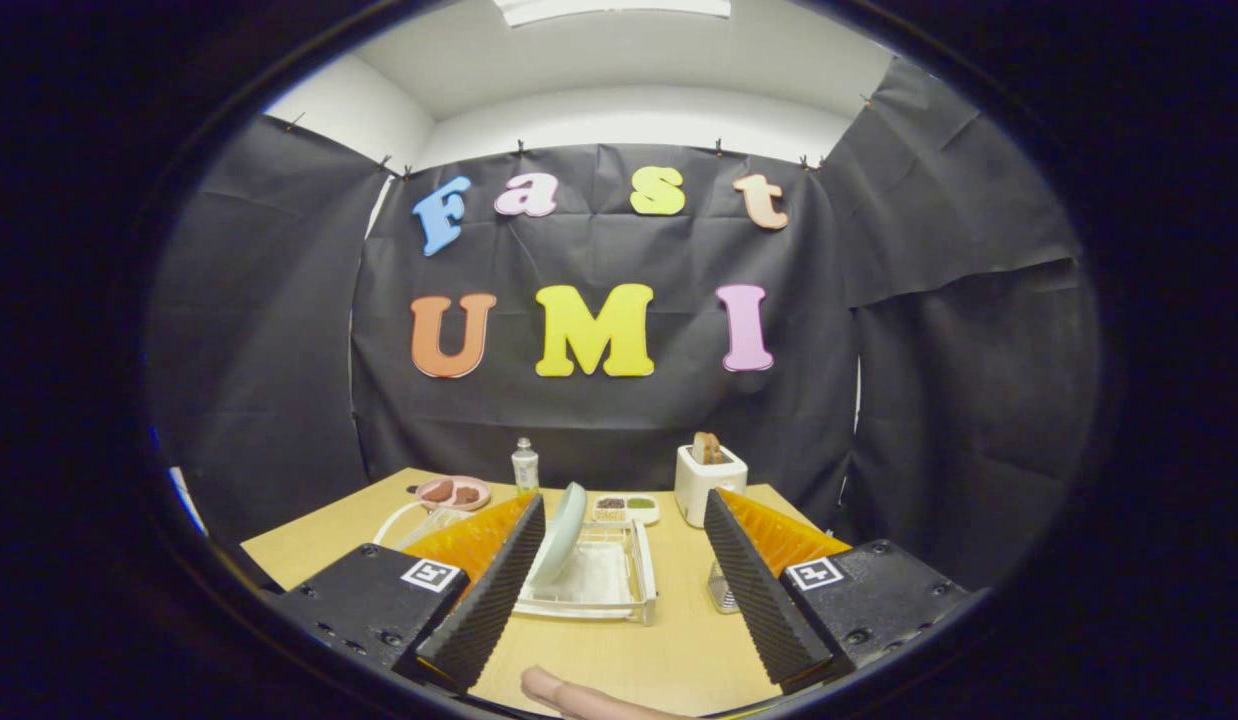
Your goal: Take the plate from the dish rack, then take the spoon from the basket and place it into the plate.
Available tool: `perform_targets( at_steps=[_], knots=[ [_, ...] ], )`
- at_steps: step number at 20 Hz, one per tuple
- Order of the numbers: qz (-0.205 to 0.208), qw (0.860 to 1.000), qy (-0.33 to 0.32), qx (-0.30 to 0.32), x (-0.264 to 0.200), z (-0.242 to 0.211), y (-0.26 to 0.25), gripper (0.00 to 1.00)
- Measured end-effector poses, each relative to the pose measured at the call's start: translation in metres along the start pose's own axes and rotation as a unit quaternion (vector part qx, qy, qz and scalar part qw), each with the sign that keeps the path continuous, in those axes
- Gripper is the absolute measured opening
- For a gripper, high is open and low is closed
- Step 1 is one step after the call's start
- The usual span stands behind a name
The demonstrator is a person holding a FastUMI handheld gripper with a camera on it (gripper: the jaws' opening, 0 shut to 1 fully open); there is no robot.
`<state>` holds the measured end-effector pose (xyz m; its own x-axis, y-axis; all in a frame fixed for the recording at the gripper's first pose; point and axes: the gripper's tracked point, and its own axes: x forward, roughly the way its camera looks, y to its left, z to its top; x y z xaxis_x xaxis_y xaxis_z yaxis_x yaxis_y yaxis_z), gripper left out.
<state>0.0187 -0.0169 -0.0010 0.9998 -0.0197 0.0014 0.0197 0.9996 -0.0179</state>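
A pale green plate (562, 532) stands on edge in a clear dish rack (619, 580) on the wooden table (669, 650), just ahead of my fingers and close to the left one. My gripper (619, 575) is open, fingers wide apart with nothing between them. A small mesh basket (721, 592) peeks out beside the right finger, mostly hidden by it; I cannot make out the spoon.
A white toaster (709, 483) with bread stands at the back right. A small bottle (524, 466), a pink plate of food (453, 492) and a divided white tray (626, 508) sit along the back. A person's finger (579, 698) lies on the table near the front edge.
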Motion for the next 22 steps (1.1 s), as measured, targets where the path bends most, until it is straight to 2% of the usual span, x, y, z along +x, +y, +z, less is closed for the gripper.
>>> perform_targets(
  at_steps=[4,7,11,14,16,19,22],
  knots=[
    [-0.013,1.0,0.028,-0.006,0.033,-0.005,-0.003,1.0],
    [0.0,0.996,0.086,-0.014,0.077,-0.009,0.01,1.0],
    [0.023,0.979,0.202,-0.017,0.135,-0.014,0.031,1.0],
    [0.027,0.967,0.247,-0.049,0.177,-0.018,0.044,1.0],
    [0.041,0.954,0.288,-0.065,0.2,-0.033,0.06,0.99],
    [0.034,0.937,0.337,-0.082,0.228,-0.048,0.067,0.92],
    [0.005,0.92,0.378,-0.106,0.255,-0.058,0.066,0.77]
  ],
)
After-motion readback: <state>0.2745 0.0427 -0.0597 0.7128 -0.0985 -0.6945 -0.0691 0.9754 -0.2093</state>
